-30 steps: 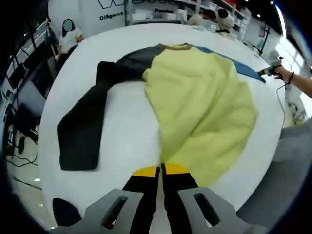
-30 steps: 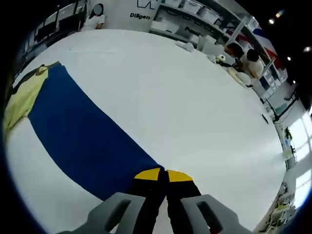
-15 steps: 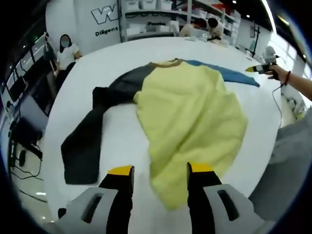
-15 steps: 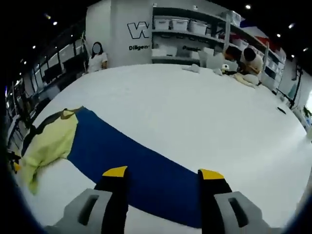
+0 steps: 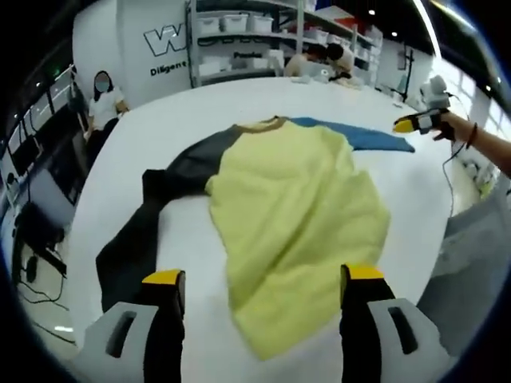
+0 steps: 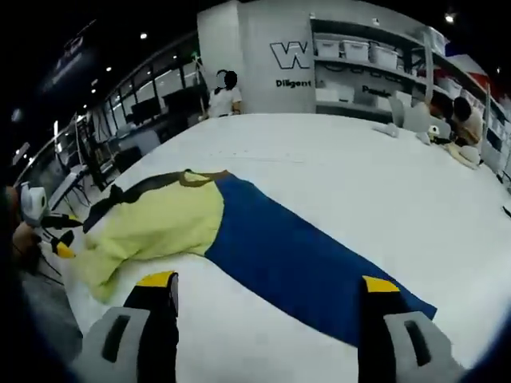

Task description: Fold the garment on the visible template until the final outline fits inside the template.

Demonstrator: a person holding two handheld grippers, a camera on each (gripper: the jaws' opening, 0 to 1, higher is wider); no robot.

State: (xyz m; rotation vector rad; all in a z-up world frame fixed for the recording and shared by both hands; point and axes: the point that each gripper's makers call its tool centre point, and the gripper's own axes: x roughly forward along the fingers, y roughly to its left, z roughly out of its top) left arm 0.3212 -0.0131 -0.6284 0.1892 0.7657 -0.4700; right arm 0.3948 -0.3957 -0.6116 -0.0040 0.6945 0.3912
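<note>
Left gripper view shows the left tool [image 5: 259,279] with its jaws now spread wide and holding nothing, where a second ago they were pressed together at the hem of the yellow body [image 5: 299,215] of the garment; the cloth has dropped back onto the white counter [image 5: 200,104] and lies flat between and beyond the jaws. The right tool [image 6: 267,283] tells the same story in the right gripper view: it was pinched at the end of the blue sleeve [image 6: 307,263] a second ago and now stands spread and empty above it, the sleeve stretched straight out across the counter. The dark grey sleeve [image 5: 136,239] trails out to the other side with a bend in it. My reading is that both ends have just been let go after a spreading pull, so the garment is laid open, not yet folded; the sleeves likely need bringing in over the body first. I cannot make out any template outline on the counter. Around it is a large hall with shelving of bins [image 5: 239,28], a wall logo [image 6: 291,56], a seated person [image 5: 104,92] at the far edge, and others working beyond.
</note>
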